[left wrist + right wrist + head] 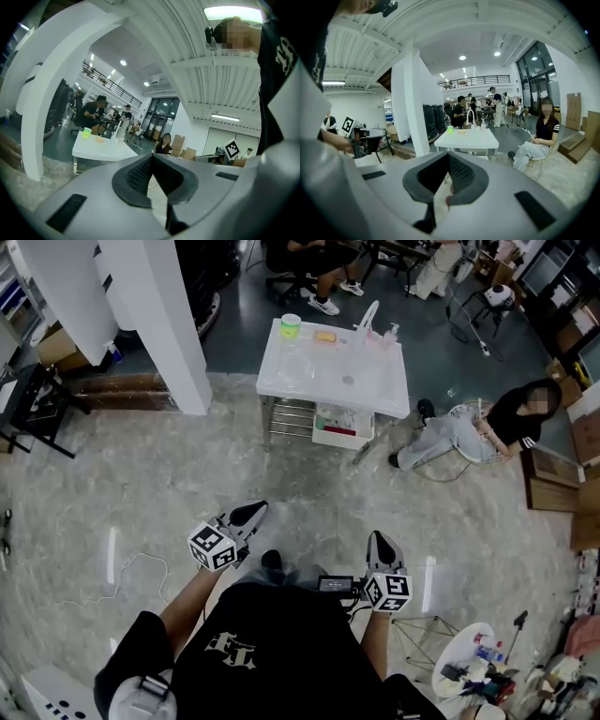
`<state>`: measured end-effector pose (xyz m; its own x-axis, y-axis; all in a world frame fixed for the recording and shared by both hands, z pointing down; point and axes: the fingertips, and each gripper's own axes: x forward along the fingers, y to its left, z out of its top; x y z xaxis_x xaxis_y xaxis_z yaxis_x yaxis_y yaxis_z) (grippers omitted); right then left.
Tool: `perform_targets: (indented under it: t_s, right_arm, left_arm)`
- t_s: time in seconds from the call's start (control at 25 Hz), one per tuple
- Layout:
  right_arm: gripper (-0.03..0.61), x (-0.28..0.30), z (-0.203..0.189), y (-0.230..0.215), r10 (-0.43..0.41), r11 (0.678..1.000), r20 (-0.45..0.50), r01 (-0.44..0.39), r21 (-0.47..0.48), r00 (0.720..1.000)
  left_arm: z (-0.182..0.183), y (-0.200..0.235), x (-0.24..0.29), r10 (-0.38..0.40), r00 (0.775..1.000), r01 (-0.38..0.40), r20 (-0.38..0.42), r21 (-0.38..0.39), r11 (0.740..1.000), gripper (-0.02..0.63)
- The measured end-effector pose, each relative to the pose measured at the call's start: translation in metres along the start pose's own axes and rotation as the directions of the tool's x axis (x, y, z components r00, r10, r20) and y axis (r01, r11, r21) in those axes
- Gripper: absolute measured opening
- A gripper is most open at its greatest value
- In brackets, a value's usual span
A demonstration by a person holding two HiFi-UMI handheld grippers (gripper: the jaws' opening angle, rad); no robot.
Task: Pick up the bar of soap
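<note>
The bar of soap (324, 336) is a small orange block at the back of a white sink table (375, 390), far ahead of me across the floor. The left gripper view shows the soap (100, 139) as a tiny speck on that table, and the right gripper view shows the soap (462, 132) beside a green cup (450, 130). My left gripper (251, 514) and right gripper (380, 542) are held close to my body, well short of the table. In each gripper's own view, the left gripper (151, 155) and the right gripper (449, 153) have jaws meeting at the tips with nothing between them.
A green cup (291, 326), a faucet (367, 317) and a pump bottle (391, 332) share the tabletop. A basket (342, 423) hangs under it. A white pillar (155, 315) stands to the left, and a person (487, 427) sits to the right. A cable (131, 568) lies on the floor.
</note>
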<state>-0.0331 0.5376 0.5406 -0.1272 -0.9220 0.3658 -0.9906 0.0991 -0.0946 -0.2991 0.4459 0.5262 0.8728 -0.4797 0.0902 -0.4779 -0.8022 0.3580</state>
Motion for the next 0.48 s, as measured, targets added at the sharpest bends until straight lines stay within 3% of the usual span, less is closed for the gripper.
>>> perform_targets:
  t_s: [0.48]
  right_arm:
    - [0.005,0.067,0.004,-0.012,0.019,0.999,-0.024,-0.018,0.029,1.0]
  left_arm:
    - [0.011,0.054,0.034,0.034,0.999,-0.034,-0.004,-0.001,0.999,0.008]
